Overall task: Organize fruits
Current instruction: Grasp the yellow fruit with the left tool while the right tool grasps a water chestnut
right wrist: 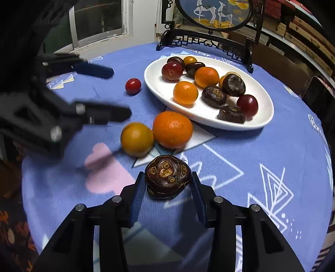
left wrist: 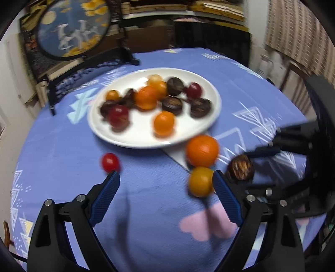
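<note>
A white plate point(left wrist: 201, 125) point(right wrist: 261, 121) holds several oranges, red plums and dark brown water chestnuts. On the blue tablecloth in front of it lie a big orange point(left wrist: 202, 150) point(right wrist: 172, 129), a yellow-orange fruit point(left wrist: 200, 181) point(right wrist: 136, 139), a red cherry tomato point(left wrist: 110, 162) point(right wrist: 133, 86) and a dark water chestnut point(left wrist: 240, 167) point(right wrist: 168, 176). My left gripper point(left wrist: 166, 177) point(right wrist: 119, 94) is open and empty, its right finger beside the yellow-orange fruit. My right gripper point(right wrist: 168, 184) point(left wrist: 261, 167) is closed around the water chestnut, pads at both its sides.
A round painted screen on a black stand point(left wrist: 73, 29) point(right wrist: 213, 18) stands at the table's far edge behind the plate. The round table's edge point(right wrist: 326, 146) curves close on the right. A dark chair point(left wrist: 320, 100) stands beside the table.
</note>
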Motion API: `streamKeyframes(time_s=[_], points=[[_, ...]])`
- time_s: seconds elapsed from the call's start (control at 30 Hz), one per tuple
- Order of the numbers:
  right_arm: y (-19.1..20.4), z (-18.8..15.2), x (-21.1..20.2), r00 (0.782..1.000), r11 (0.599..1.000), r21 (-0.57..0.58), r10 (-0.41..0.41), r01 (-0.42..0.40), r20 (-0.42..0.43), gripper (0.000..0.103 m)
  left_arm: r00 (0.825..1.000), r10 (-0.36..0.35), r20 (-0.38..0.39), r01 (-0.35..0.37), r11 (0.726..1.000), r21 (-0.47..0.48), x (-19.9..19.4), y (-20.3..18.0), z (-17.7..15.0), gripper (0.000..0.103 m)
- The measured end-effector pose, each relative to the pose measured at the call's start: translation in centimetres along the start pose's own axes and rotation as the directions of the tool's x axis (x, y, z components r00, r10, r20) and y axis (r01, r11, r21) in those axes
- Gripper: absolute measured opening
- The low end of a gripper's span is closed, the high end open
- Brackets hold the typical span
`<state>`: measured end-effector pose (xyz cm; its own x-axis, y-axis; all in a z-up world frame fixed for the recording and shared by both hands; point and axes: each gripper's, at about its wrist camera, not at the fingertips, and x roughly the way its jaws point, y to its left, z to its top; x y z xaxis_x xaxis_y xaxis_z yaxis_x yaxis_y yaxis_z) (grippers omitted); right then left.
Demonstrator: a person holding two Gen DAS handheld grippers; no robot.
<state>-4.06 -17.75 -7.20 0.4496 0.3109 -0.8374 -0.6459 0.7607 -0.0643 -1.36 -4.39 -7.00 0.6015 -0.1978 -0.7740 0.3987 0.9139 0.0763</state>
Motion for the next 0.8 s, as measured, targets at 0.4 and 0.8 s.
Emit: streamKeyframes(time_s=[0.4,0.8], points=[[-2.6,-1.8,-1.1,1.0,0.995,0.103,-0.016,0.014,0.016,0.044,0.992,-0.079,-0.101,0.08,0.997,0.012,3.7,-2.2,0.1,0.035],[-1.4,-1.4,-1.4,0.999,0.991,0.129,0.029,-0.034,0.042,0.044,0.998,-0.03,-0.062,0.031,0.999,0.026,1.3,-1.7,-1.0,0.035]])
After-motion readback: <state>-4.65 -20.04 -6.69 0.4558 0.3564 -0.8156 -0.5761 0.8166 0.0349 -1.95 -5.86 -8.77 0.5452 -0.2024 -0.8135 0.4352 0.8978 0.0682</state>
